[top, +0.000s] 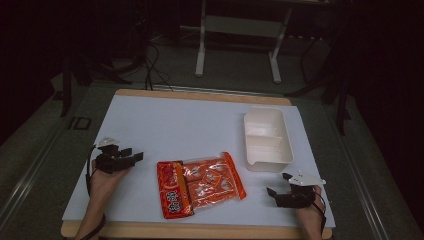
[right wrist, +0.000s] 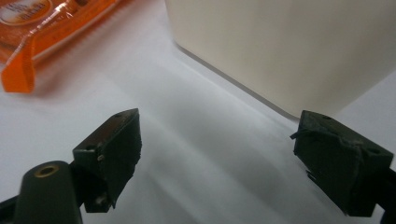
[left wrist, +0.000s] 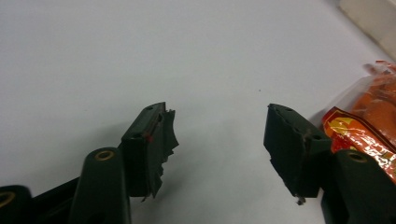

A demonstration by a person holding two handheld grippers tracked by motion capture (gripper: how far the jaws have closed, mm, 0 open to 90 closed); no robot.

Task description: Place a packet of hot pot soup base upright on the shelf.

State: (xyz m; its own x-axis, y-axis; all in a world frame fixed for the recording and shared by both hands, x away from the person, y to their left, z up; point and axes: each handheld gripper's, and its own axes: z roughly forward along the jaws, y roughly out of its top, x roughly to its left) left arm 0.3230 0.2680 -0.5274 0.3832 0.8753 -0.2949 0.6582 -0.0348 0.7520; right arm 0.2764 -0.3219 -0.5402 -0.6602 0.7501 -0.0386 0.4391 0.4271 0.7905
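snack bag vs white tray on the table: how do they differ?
The orange-red clear plastic snack bag lies flat and slanted near the front edge; the white rectangular plastic tray stands square to the table, farther back right. The bag is soft, printed and full of wrapped pieces; the tray is rigid, plain, divided and empty. Both rest untouched on the white table.

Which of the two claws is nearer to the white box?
The right claw. It rests just below the white box, near the table's front right corner; the left claw lies beyond the orange snack bag.
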